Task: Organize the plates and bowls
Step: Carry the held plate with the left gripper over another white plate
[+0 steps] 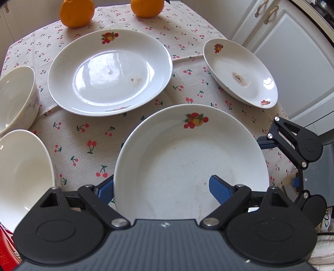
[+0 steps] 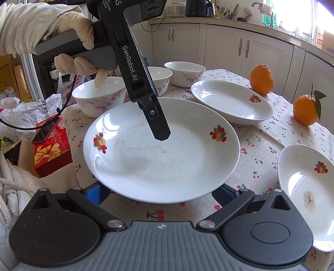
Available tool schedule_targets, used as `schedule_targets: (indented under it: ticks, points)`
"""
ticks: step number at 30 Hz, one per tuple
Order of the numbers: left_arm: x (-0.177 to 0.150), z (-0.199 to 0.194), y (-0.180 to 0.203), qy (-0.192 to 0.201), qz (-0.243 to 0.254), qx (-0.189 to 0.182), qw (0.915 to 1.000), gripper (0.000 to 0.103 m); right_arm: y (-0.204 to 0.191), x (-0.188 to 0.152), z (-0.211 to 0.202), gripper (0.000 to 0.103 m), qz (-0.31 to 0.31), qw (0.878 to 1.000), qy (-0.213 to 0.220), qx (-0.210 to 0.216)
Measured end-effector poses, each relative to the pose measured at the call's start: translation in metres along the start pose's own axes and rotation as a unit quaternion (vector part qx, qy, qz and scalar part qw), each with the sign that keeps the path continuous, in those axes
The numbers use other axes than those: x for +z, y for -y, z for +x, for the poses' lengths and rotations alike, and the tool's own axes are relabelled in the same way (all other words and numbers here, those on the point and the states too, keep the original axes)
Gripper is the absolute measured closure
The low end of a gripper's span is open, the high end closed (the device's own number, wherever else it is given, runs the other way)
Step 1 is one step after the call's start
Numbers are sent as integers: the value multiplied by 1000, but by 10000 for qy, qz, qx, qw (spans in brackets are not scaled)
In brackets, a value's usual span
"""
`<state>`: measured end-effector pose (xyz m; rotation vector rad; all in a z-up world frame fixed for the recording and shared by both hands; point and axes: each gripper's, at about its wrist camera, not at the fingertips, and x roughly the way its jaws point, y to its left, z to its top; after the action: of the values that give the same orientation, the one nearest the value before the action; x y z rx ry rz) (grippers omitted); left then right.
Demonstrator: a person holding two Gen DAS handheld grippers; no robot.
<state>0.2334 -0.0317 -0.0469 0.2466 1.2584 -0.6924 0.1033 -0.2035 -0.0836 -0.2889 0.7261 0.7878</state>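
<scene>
home kitchen, cream cabinets (image 2: 225, 45), cluttered counter (image 2: 229, 19), cherry-print tablecloth (image 1: 83, 146), oranges (image 2: 262, 79) on the table

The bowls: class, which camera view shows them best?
The right wrist view: three bowls stand whole or nearly whole behind the held plate. The left wrist view shows only two, cut off at its edge.

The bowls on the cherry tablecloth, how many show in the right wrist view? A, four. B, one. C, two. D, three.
D: three white bowls with a pale floral pattern stand at the far left of the table, the near bowl, the middle bowl partly hidden behind the left gripper, and the far bowl.
</scene>
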Motion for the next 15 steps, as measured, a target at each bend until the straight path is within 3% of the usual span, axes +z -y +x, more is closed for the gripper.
schedule_targets:
  ticks: [15]
  points:
    - [10, -6, 9, 170, 21, -138, 9998, 12, 8, -1, -9, 0, -78, 9999, -50, -77]
